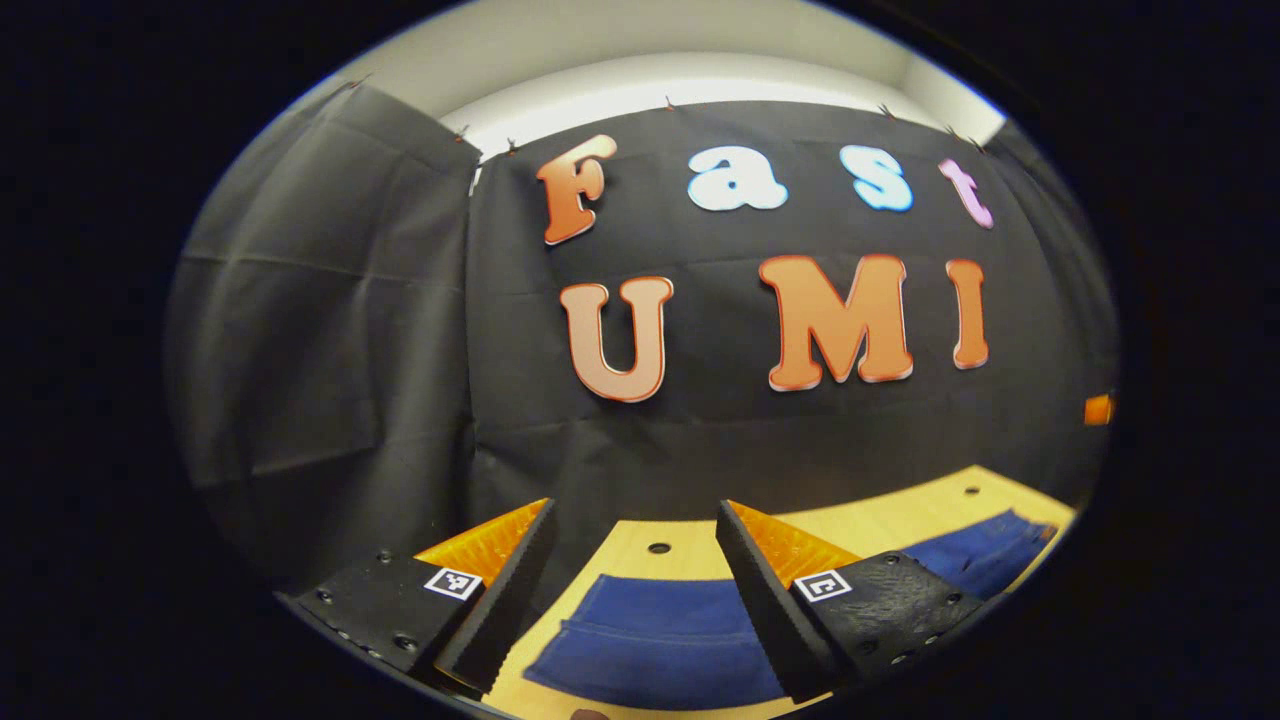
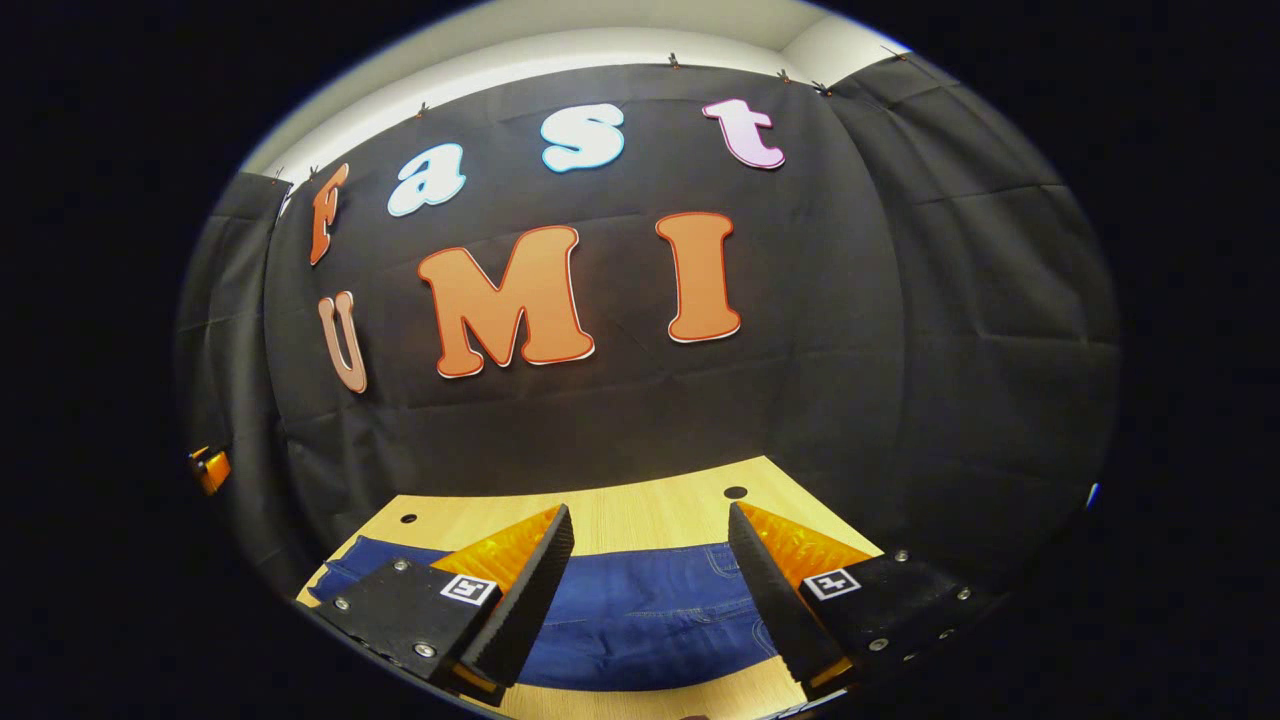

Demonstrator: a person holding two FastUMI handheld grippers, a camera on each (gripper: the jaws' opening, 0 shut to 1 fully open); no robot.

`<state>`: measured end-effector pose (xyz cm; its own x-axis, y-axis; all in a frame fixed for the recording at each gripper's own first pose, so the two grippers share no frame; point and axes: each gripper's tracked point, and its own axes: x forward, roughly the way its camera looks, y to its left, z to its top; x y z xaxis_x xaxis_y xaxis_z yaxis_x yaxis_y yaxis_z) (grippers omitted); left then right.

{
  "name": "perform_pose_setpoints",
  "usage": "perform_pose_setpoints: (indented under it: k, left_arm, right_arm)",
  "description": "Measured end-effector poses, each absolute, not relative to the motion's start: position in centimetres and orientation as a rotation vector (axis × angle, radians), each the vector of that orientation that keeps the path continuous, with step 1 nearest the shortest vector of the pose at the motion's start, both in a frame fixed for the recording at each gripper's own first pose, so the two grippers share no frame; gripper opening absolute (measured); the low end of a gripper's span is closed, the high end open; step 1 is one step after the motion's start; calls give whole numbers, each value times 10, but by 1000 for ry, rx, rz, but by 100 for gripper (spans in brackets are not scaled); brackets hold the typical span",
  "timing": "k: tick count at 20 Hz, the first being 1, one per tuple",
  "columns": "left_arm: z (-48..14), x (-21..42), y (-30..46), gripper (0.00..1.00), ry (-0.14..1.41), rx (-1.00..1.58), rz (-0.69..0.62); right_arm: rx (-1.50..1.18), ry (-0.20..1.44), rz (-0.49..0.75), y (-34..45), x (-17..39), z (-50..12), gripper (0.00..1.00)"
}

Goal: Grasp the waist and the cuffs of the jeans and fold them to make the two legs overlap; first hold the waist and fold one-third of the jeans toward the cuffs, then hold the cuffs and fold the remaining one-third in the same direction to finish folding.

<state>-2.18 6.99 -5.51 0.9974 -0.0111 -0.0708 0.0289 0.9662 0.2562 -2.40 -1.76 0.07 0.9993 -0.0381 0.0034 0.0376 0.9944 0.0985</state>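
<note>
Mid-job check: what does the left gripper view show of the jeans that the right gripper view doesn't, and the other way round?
Left gripper view: the left tongs stand open over a plain end of the blue denim jeans, crossed by one fold or hem line; more denim runs off to the right. Right gripper view: the right tongs stand open over a part of the jeans with curved, pocket-like stitching. Shared: the light wooden table with small holes, the jeans lying on it, nothing gripped.

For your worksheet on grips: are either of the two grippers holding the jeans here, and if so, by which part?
Nothing is held. The left gripper and right gripper are both open above the jeans on the table.
</note>
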Motion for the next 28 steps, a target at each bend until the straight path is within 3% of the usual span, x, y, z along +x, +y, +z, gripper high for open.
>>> perform_pose_setpoints:
  k: [2, 5, 6, 11, 16, 18, 21, 28]
  left_arm:
    - [-87, -25, 82, 100, 163, 406, -44]
    - [-127, -36, 83, 95, 250, 555, -96]
    - [-140, -37, 82, 100, 272, 592, -123]
    - [-244, -48, 83, 98, 482, 834, -265]
    - [-326, -53, 65, 99, 522, 1126, -472]
    - [-356, -61, 62, 99, 557, 1220, -553]
    - [-380, -62, 55, 99, 576, 1333, -641]
    - [-410, -59, 58, 99, 626, 1422, -692]
  right_arm:
    - [108, 18, -26, -15, -22, -7, 96]
    - [95, 60, -25, -13, -17, -21, 96]
    - [94, 73, -21, -13, -15, -25, 96]
    - [88, 125, -37, -20, -6, -37, 96]
    - [66, 181, -81, -36, -1, -52, 95]
    - [47, 192, -91, -41, 1, -56, 100]
    - [58, 219, -102, -47, 4, -63, 96]
    - [39, 257, -137, -61, 8, -71, 96]
